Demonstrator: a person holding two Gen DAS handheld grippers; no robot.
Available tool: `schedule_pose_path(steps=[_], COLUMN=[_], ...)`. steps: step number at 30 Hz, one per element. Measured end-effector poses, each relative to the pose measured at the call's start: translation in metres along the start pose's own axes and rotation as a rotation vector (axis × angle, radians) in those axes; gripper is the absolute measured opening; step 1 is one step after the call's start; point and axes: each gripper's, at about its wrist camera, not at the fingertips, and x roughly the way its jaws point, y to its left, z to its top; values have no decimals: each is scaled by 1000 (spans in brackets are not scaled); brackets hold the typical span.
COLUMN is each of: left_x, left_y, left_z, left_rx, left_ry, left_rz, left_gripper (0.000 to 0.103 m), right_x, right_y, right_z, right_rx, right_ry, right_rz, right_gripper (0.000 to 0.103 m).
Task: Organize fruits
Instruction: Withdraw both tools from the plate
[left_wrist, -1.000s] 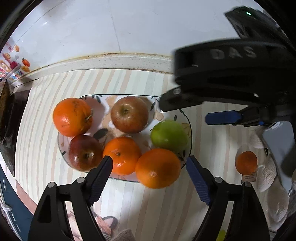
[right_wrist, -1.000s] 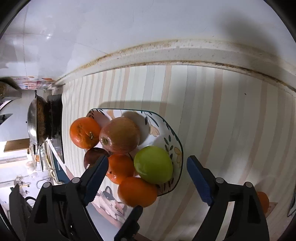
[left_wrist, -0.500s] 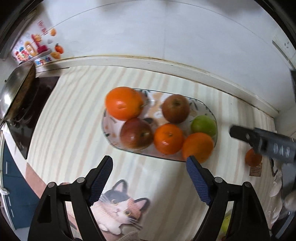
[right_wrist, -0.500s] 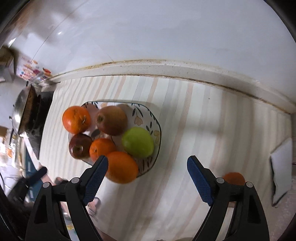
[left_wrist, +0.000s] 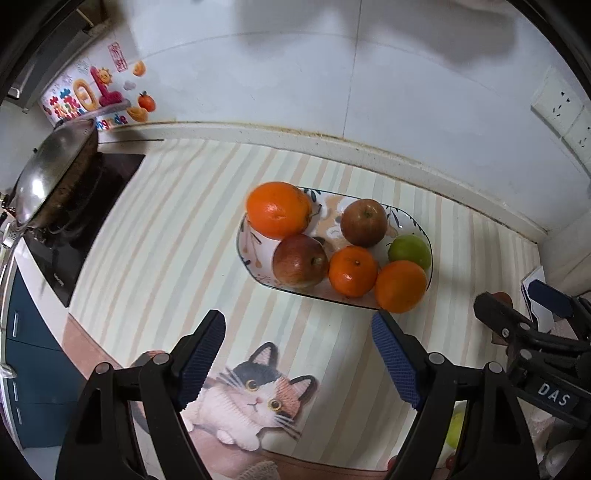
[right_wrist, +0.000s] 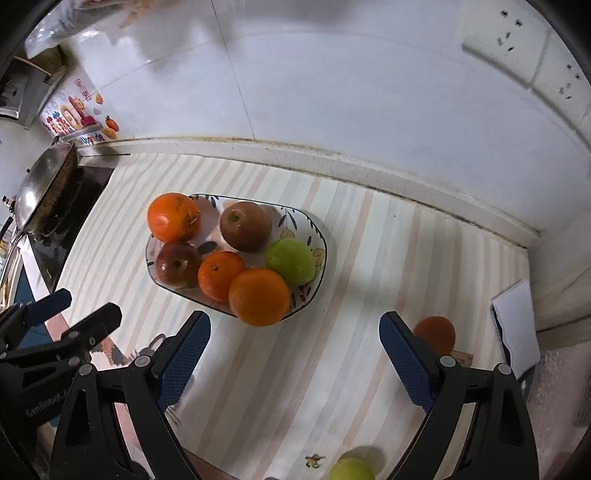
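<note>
A: Left wrist view: the left gripper has its blue pads apart over the striped mat on the counter, with nothing between them. Where is the fruit?

B: Above the gripper, right of the frame's center, on an oval patterned plate. It carries a big orange at its upper left end, a brownish apple at the top, a red apple, a small orange, a green apple and another orange hanging over the lower right rim.

A: And the right gripper?

B: In the right wrist view the right gripper is spreading its pads wider, and only bare mat lies between them. The plate sits in the left middle of that frame, above the left pad.

A: Any fruit off the plate?

B: Yes. A small orange fruit sits just behind the right pad, touching a brown tag. A green fruit peeks in at the bottom edge.

A: What else is around?

B: A wok on a black stove at the left edge, a cat picture printed on the mat between the left gripper's pads, wall sockets at the upper right, and a white pad of paper at the right edge.
</note>
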Motion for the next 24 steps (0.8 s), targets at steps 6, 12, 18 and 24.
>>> schedule_pose_path(steps=[6,12,18,24], left_x=[-35,-70,-95,-115], left_y=[12,22,21,19], left_z=[-11,-27,-40,-48], left_rx=[1,-20,-4,-1], left_ry=[-41,-80,-101,-121], left_rz=[-1,-24,-37,-55], left_gripper=[81,81,81,81], right_x=[-46,-89,-122,-141], right_y=[14,22,26,27], right_z=[-18,-35,-49,-59], right_rx=[-4,-1,7,4], right_ry=[-74,-138,-164,-186], right_rz=[5,11,37,46], right_gripper=[95,95,95,95])
